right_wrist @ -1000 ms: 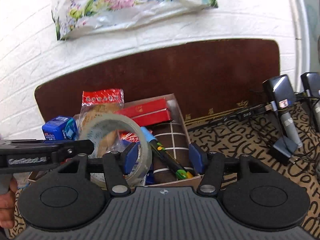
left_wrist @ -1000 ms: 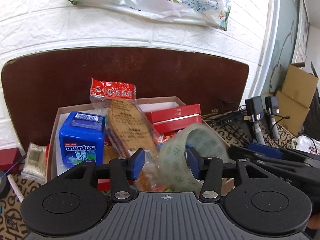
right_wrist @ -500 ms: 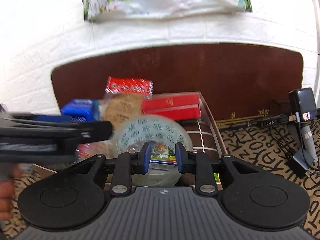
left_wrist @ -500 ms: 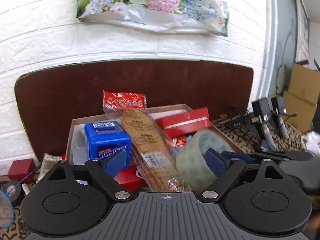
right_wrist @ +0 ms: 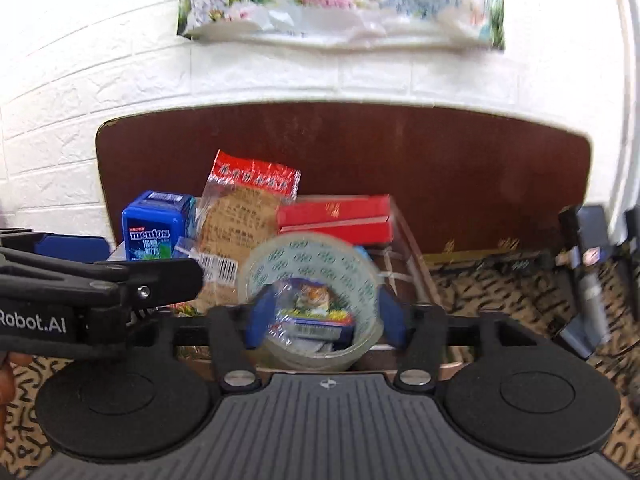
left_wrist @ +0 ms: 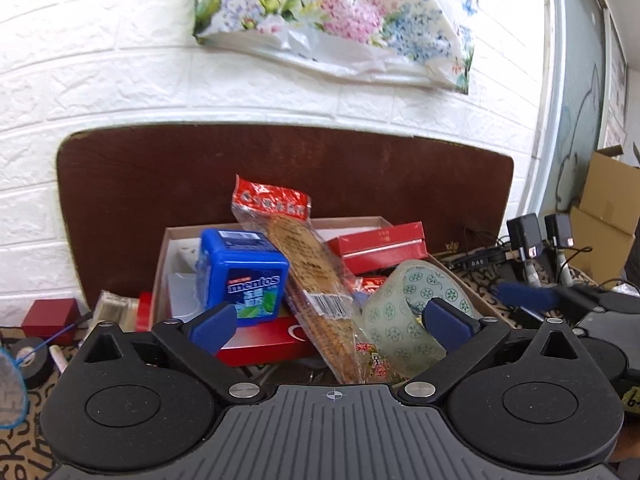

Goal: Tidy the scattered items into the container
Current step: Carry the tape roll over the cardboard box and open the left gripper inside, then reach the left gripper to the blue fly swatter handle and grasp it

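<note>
A cardboard box (left_wrist: 164,240) against the brown board holds a blue Mentos tub (left_wrist: 240,276), a long cracker packet (left_wrist: 308,272), red boxes (left_wrist: 380,244) and a clear tape roll (left_wrist: 412,320) at its front right. My left gripper (left_wrist: 332,324) is open and empty, just in front of the box. In the right wrist view the tape roll (right_wrist: 312,264) stands on edge in the box (right_wrist: 412,240). My right gripper (right_wrist: 320,316) is part open around the roll's lower part; whether the blue pads touch it I cannot tell.
Left of the box lie a small red box (left_wrist: 50,314), a cotton swab pack (left_wrist: 110,308), a black tape roll (left_wrist: 34,356) and a pen. Chargers and cables (left_wrist: 532,248) sit on the patterned cloth to the right. Cardboard cartons (left_wrist: 608,216) stand far right.
My left gripper let go of the tape roll, opened wide and drew back. My right gripper closed near the roll half a second ago and has now widened around it.
</note>
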